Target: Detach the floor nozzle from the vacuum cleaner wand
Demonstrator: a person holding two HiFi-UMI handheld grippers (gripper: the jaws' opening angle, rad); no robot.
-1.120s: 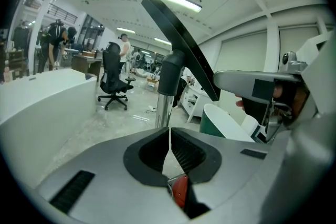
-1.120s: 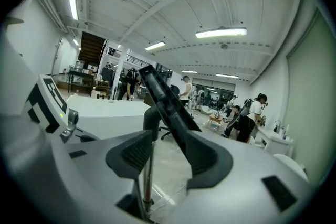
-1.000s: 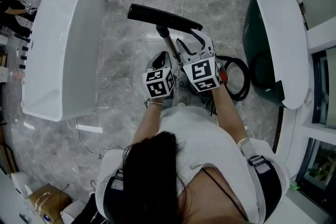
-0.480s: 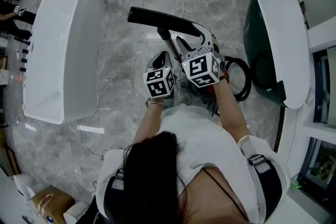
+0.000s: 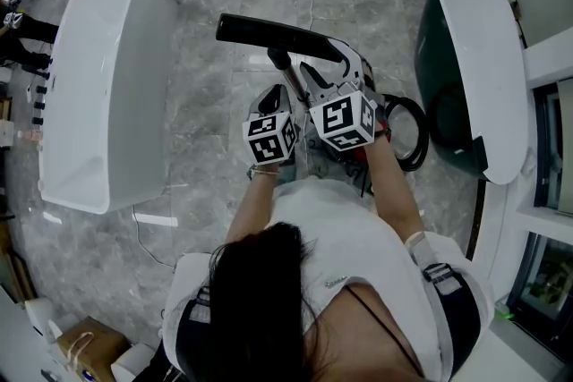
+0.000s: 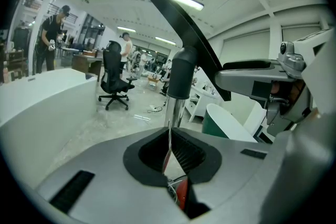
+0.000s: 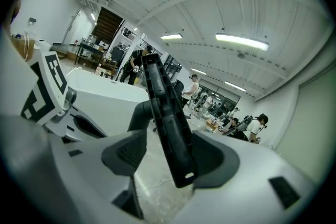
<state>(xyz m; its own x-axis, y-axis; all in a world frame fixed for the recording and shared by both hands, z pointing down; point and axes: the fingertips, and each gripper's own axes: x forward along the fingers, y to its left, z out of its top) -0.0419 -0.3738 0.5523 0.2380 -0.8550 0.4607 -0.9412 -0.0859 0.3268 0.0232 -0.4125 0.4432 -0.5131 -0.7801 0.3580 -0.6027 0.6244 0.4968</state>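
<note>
At upper centre of the head view, the black floor nozzle point(image 5: 277, 33) is joined to the wand point(image 5: 280, 65). The left gripper point(image 6: 169, 152) is clamped tight on the wand. The right gripper point(image 7: 173, 157), its jaws just opened wide, brackets the nozzle's end without squeezing it. Unheld, the nozzle could swing or drop if it comes loose. Count: one nozzle, one wand, two grippers.

black floor nozzle point(image 5: 269, 33), silver wand point(image 6: 170, 117), grey marbled floor point(image 5: 206, 107), white tub point(image 5: 107, 85)
</note>
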